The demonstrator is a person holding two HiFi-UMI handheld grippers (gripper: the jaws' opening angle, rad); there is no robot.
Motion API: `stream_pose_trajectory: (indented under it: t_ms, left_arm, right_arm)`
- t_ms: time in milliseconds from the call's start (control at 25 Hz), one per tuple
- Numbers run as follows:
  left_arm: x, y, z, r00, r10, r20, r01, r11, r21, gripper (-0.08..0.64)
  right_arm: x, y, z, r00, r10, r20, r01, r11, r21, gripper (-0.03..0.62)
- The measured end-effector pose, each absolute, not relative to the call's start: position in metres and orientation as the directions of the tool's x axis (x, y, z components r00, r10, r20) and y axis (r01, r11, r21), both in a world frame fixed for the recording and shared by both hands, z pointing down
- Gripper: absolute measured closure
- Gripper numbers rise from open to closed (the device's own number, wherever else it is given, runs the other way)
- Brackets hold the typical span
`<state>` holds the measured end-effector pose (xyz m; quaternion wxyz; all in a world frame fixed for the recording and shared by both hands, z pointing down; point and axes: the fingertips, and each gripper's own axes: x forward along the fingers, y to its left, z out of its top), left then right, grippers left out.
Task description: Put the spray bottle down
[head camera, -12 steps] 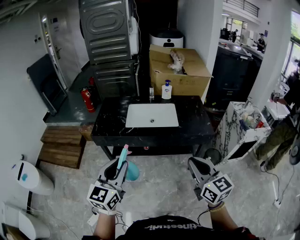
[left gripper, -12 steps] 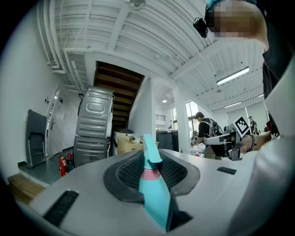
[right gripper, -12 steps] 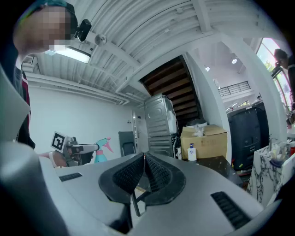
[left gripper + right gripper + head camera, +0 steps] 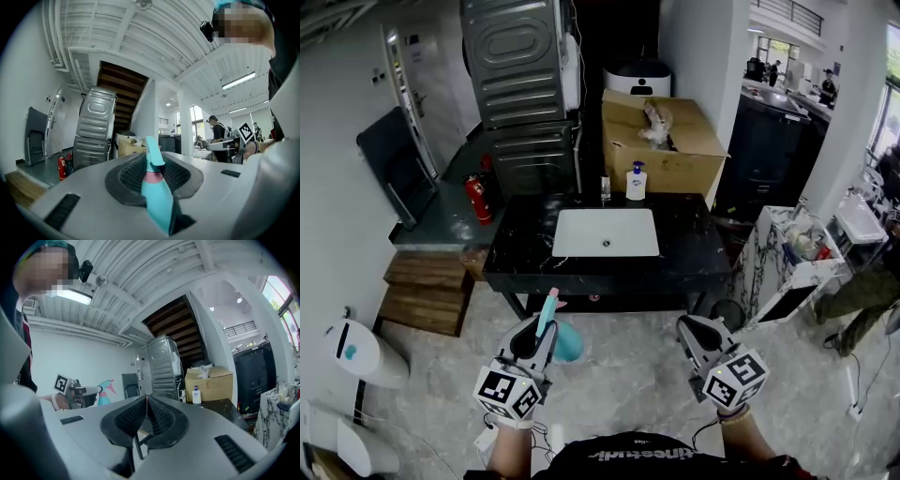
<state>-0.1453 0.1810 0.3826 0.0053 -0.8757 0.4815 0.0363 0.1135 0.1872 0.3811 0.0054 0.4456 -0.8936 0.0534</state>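
Note:
A teal spray bottle (image 4: 562, 339) with a pink collar is clamped in my left gripper (image 4: 534, 339), held level above the floor in front of the black counter (image 4: 516, 267). In the left gripper view the bottle's neck (image 4: 154, 187) sits between the ribbed pads, nozzle pointing up and away. My right gripper (image 4: 694, 333) hangs at the same height to the right, its jaws shut with nothing between them (image 4: 146, 413). The right gripper view also catches the spray bottle (image 4: 104, 394) at far left.
The counter holds a white sink (image 4: 606, 232) and a soap dispenser (image 4: 636, 182) at its back edge. Behind stand a cardboard box (image 4: 661, 141) and a grey appliance (image 4: 520, 84). A red fire extinguisher (image 4: 475, 199) and wooden steps (image 4: 427, 292) lie left; a marble cabinet (image 4: 787, 258) right.
Both grippers stay where they were. The view has shifted slightly; a person at the right edge has moved partly out of frame.

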Motion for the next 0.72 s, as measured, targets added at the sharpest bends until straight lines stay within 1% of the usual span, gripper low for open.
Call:
stream_pose_trajectory:
  t_ms: [160,280,480,720]
  left_arm:
    - [-0.136,0.176,0.383,0.536,-0.842,-0.059,-0.842,-0.539,0.025,0.46]
    - [-0.127,0.172,0.385,0.533,-0.845,-0.049,-0.845,-0.535,0.019,0.46]
    - [-0.109,0.16,0.39,0.516,-0.856,-0.031,-0.856,-0.516,-0.011,0.46]
    - [-0.086,0.147,0.389,0.48,-0.877,-0.032,-0.877,-0.479,-0.038,0.46]
  right_arm:
    - [0.113,0.187,0.38,-0.634,-0.771,0.058,-0.773,0.631,-0.07,0.548]
    - [0.111,0.191,0.377,-0.686,-0.727,0.039,-0.728,0.682,-0.069,0.548]
    - [0.116,0.189,0.388,-0.729,-0.682,0.067,-0.684,0.729,-0.013,0.548]
    - [0.138,0.175,0.397,-0.761,-0.645,0.065,-0.648,0.761,-0.033,0.548]
